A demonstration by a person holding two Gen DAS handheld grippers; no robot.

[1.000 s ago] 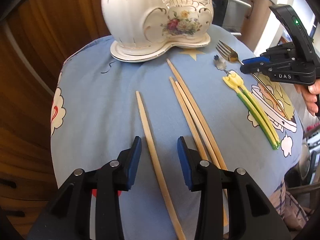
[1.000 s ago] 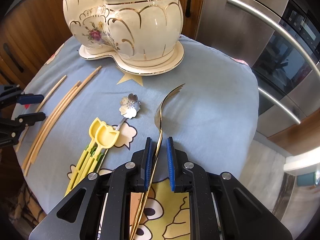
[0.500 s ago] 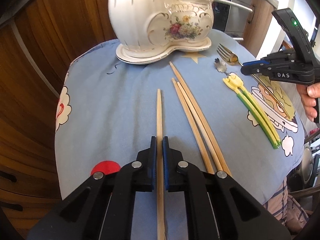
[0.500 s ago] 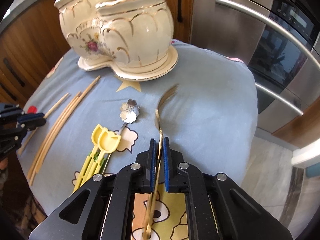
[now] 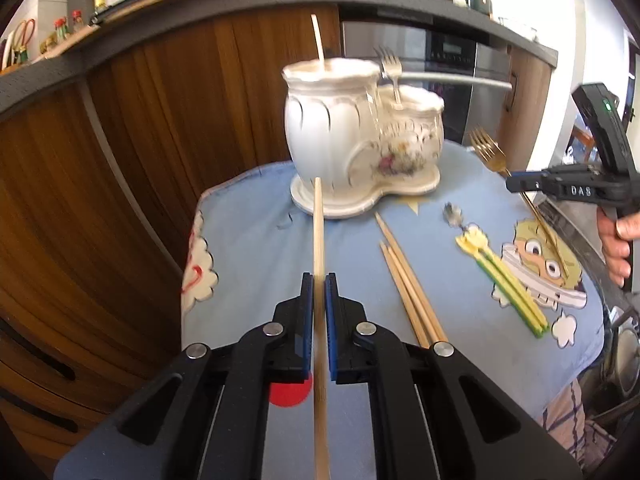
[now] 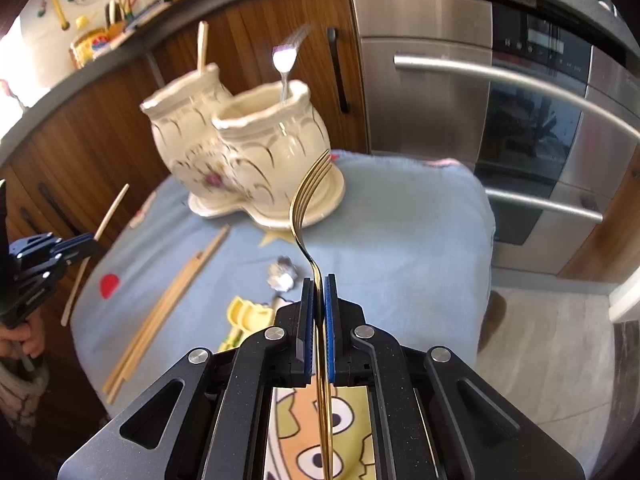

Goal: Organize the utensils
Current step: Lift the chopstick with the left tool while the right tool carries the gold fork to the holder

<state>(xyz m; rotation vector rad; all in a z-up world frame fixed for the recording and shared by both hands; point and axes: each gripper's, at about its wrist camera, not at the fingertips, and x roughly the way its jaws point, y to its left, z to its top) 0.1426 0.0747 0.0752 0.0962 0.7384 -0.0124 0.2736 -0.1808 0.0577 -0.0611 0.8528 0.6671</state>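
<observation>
The left gripper (image 5: 319, 280) pinches a slim wooden chopstick (image 5: 318, 232), lifted off the blue cloth (image 5: 248, 240). The right gripper (image 6: 319, 282) clamps a curved gold fork (image 6: 305, 200), also raised. Ahead, the glossy, scalloped ceramic holder (image 6: 240, 148) has two cups: one holds a chopstick, the other a steel fork.

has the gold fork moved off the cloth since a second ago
Yes. The gold fork, clamped in the right tool, now hangs lifted above the blue cloth, tines nearer the ceramic holder.
</observation>
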